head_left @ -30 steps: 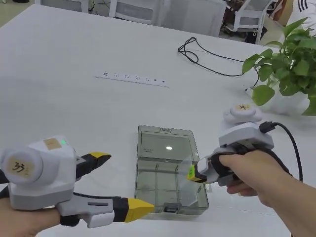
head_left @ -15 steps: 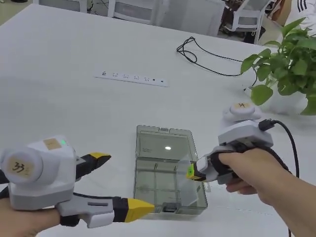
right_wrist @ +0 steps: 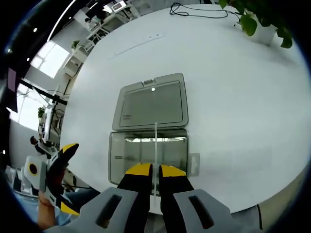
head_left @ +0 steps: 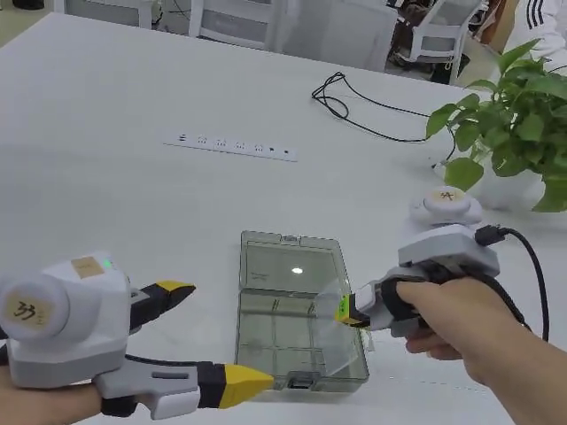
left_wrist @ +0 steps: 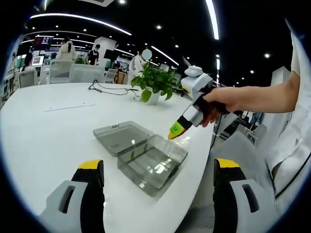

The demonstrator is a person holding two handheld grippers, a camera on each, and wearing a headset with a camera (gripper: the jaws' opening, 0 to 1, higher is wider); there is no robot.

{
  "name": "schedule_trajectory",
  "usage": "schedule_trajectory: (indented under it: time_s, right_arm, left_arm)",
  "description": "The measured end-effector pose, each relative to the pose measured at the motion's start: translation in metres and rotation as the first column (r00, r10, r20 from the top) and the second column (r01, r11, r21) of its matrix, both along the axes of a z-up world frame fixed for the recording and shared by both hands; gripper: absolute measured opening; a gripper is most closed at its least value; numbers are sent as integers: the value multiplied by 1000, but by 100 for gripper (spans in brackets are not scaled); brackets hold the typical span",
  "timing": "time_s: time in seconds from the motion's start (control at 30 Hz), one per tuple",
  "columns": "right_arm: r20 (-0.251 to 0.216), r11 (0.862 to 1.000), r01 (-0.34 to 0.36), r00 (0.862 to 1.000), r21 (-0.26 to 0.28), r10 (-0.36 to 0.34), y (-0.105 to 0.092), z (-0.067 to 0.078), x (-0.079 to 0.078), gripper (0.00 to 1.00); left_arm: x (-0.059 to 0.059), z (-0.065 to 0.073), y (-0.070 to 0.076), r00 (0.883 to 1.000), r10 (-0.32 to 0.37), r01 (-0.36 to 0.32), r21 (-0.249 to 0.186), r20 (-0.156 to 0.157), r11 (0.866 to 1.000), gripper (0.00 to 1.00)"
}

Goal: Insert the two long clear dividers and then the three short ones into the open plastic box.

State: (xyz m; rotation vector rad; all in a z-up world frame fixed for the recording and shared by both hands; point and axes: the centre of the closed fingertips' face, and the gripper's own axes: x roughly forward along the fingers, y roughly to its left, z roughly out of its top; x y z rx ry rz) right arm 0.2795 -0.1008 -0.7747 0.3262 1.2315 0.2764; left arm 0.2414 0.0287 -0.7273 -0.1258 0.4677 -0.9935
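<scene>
**Tongs: right clamped, left apart**

Right tongs [head_left: 347, 310] are closed on a clear divider [head_left: 330, 299], held over the right part of the open plastic box [head_left: 244, 329]. Left tongs [head_left: 219, 334] are held spread near the box's front-left corner, above the table [head_left: 133, 204].

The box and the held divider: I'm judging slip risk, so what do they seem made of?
The box looks like smoky translucent hard plastic, glossy: a bright glint sits on its lid. The divider in the right tongs seems thin clear plastic; the box shows through it.

Left gripper [head_left: 229, 334] has its fingers spread wide; right gripper [head_left: 342, 310] fingers are pinched together.
</scene>
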Motion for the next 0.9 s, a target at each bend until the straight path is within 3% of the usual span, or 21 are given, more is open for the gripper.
schedule_trajectory:
  time_s: [0.47, 0.9]
  right_arm:
    - [94, 995, 101, 990, 11, -102, -6, 4, 1, 6]
    - [105, 995, 95, 990, -19, -93, -3, -6, -3, 6]
  left_arm:
    - [0, 3, -4, 999, -39, 39, -6, 8, 999, 95]
    - [-2, 1, -5, 999, -53, 53, -1, 7, 999, 95]
